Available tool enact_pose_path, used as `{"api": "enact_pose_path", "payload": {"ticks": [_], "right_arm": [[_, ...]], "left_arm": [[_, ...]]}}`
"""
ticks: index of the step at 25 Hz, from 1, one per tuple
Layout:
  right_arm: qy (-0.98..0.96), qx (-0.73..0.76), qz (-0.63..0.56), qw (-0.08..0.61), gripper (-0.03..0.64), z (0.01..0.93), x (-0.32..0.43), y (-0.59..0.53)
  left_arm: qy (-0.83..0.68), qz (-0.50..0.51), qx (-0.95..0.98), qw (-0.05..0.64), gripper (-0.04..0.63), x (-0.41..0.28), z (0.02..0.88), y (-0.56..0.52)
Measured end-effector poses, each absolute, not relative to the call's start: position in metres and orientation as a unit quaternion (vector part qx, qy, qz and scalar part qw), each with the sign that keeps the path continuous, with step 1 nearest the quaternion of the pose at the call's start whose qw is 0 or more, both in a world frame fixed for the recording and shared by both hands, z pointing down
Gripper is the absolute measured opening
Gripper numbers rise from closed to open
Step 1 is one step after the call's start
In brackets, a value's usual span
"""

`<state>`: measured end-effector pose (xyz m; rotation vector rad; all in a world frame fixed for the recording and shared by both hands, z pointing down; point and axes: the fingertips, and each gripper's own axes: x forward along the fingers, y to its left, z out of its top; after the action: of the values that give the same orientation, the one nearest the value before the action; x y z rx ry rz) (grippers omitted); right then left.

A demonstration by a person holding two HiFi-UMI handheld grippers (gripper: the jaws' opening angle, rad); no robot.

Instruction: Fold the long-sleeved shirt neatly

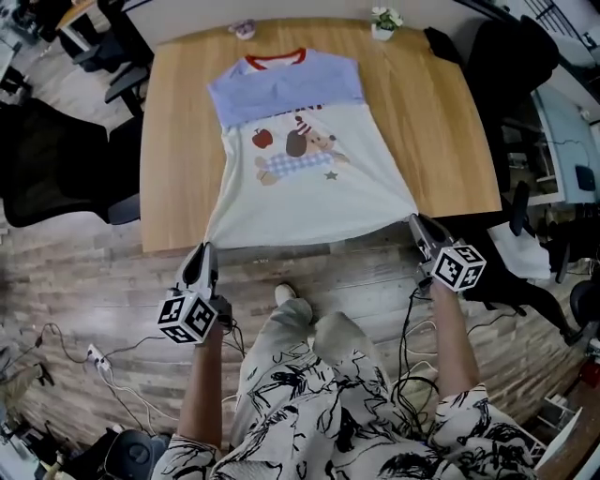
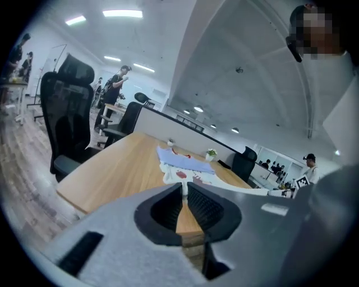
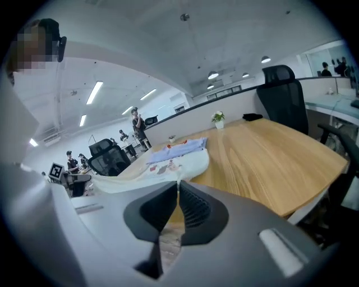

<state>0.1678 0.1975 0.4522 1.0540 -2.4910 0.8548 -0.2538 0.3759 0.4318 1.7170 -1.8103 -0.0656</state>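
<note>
The shirt [image 1: 305, 178] lies on the wooden table [image 1: 178, 141], cream with a blue-check yoke, a red collar and a dog print; its sleeves are out of sight, seemingly folded under. My left gripper [image 1: 207, 247] is shut on the hem's left corner, lifted just past the table's near edge. My right gripper [image 1: 413, 221] is shut on the hem's right corner, also raised. The hem stretches taut between them. In the left gripper view the shirt [image 2: 185, 167] runs away from the closed left gripper [image 2: 184, 188]; in the right gripper view the shirt [image 3: 168, 165] runs from the closed right gripper [image 3: 178, 185].
A small potted plant [image 1: 384, 22] and a small purple object [image 1: 244, 29] stand at the table's far edge, a dark item [image 1: 441, 42] at the far right corner. Black office chairs [image 1: 56, 169] flank the table. Cables [image 1: 103, 361] lie on the wood floor.
</note>
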Motion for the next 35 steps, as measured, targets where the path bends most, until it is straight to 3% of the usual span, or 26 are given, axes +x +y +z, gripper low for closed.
{"api": "enact_pose_path", "payload": {"ticks": [6, 15, 35], "right_arm": [[-0.889, 0.377, 0.238, 0.107, 0.023, 0.383, 0.144, 0.15], [-0.914, 0.35, 0.19, 0.079, 0.023, 0.326, 0.098, 0.046], [-0.935, 0.274, 0.19, 0.125, 0.023, 0.342, 0.008, -0.165]], "left_arm": [[-0.699, 0.027, 0.68, 0.222, 0.032, -0.275, 0.371, 0.328], [-0.738, 0.015, 0.657, 0.155, 0.032, -0.325, 0.312, 0.24], [-0.782, 0.061, 0.601, 0.156, 0.032, -0.408, 0.323, 0.046]]}}
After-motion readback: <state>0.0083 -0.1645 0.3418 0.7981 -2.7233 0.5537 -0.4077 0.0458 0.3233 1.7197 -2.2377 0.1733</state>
